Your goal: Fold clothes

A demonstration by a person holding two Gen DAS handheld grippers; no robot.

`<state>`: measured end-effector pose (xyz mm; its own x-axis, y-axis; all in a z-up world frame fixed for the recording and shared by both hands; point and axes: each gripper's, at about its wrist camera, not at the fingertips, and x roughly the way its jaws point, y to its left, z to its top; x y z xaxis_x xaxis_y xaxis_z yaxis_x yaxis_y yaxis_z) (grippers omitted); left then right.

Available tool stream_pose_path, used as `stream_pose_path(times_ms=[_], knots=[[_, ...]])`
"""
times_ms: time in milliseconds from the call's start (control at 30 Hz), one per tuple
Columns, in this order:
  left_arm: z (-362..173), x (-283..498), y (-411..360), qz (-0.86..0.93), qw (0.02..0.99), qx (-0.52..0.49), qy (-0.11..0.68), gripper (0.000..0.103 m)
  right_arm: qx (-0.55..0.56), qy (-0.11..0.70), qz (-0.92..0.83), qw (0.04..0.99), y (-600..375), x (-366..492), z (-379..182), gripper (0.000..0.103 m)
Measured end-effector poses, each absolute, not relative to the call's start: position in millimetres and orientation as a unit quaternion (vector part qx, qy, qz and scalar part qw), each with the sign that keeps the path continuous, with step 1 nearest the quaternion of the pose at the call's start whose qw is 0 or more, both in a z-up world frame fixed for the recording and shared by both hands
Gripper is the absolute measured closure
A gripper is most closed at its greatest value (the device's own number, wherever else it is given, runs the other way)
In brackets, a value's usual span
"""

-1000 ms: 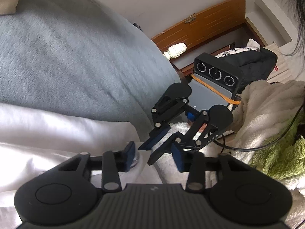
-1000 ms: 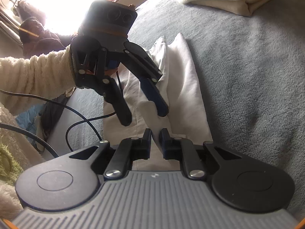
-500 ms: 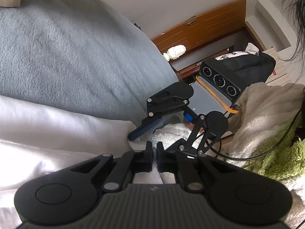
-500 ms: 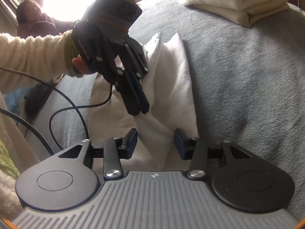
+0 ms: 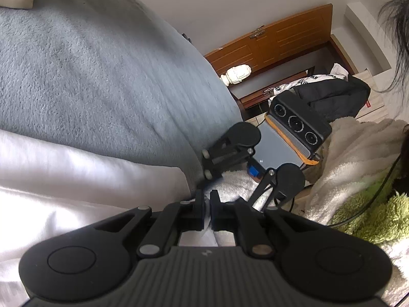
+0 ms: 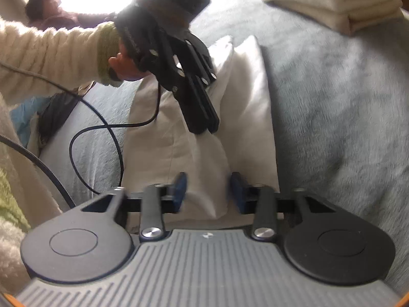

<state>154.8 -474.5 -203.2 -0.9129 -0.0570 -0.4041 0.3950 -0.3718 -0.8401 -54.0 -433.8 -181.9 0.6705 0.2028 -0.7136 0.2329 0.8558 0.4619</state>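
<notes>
left hand-held gripper (image 6: 203, 125) pinching white garment (image 6: 245, 107); right hand-held gripper (image 6: 207, 192) spread

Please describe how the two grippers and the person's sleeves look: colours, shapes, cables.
Both grippers, left and right, are black linkages on round pivots with a ribbed grey body; the right has blue pads. The sleeve is cream fleece with a green cuff. A black cable trails behind.

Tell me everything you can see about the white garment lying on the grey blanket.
The white garment is a smooth, thin-looking fabric, folded into a long narrow strip with soft creases, lying on the fuzzy grey blanket. The left gripper is shut on a raised ridge of it near the middle, pulling the cloth into a peak. The right gripper is open, its blue-padded fingers on either side of the near end. A black cable lies beside it.
</notes>
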Motion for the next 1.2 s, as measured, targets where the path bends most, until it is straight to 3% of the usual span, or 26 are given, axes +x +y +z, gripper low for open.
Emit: stream_pose_path(times_ms=[33,200,267,367,633,833,1033,1200], knots=[[-203,154,-476,-0.813,0.139,0.155,0.544,0.098,0.294,0.402,-0.008,0.867,-437,-56,-184,0.093],[-209,152,-483,-0.799,0.169,0.162,0.553,0.097,0.45,0.373,-0.01,0.812,-462,-72,-203,0.096],[-212,151,-487,-0.791,0.189,0.167,0.557,0.076,0.516,0.359,-0.019,0.777,-473,-80,-218,0.096],[-210,159,-488,-0.778,0.242,0.147,0.561,0.062,0.579,0.343,-0.028,0.739,-482,-89,-236,0.096],[-157,195,-440,-0.773,0.343,0.022,0.532,0.062,0.689,0.298,-0.031,0.66,-490,-107,-269,0.091],[-130,181,-381,-0.76,0.407,0.025,0.506,0.062,0.714,0.261,-0.049,0.648,-492,-125,-268,0.071],[-132,145,-341,-0.75,0.449,0.052,0.482,0.062,0.617,0.256,-0.107,0.736,-486,-140,-219,0.069],[-163,96,-343,-0.717,0.501,0.139,0.465,0.068,0.579,0.254,-0.115,0.766,-477,-126,-209,0.076]])
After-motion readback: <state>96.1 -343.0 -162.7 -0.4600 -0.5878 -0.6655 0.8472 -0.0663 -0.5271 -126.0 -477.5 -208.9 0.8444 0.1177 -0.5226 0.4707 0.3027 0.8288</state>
